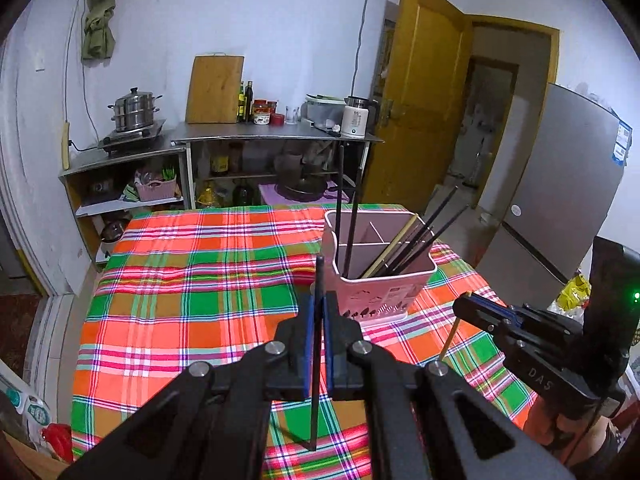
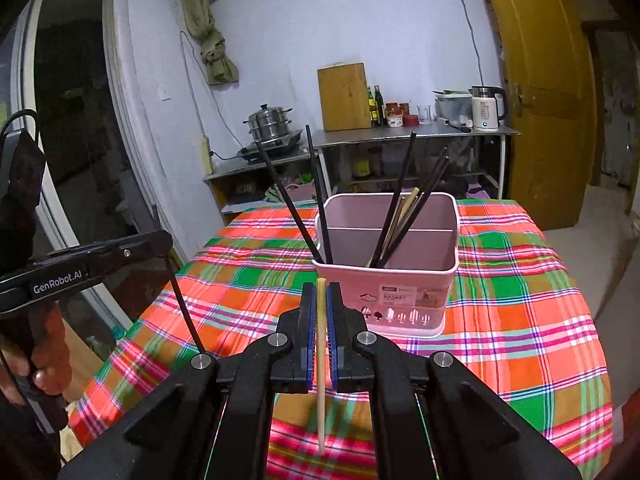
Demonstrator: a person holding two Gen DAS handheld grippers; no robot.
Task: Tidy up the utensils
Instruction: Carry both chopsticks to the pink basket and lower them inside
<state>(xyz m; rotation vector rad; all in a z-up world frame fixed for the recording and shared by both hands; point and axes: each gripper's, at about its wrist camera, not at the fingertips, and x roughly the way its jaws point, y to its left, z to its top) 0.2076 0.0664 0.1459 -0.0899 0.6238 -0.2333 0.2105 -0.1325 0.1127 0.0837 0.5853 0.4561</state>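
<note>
Black chopstick (image 1: 316, 354) is clamped upright in left gripper (image 1: 319, 312); pale wooden chopstick (image 2: 321, 364) is clamped in right gripper (image 2: 321, 304); pink holder (image 2: 386, 264), holding more chopsticks, sits just beyond on plaid tablecloth (image 1: 180, 280).

A pink basket (image 2: 404, 300) of black chopsticks (image 2: 416, 204) stands on an orange-green-red plaid tablecloth (image 1: 192, 280).

place: home kitchen | evidence: steamer pot (image 1: 134, 110) on stove, cutting board (image 1: 215, 89), kettle (image 1: 354, 117), fridge (image 1: 560, 204)
</note>
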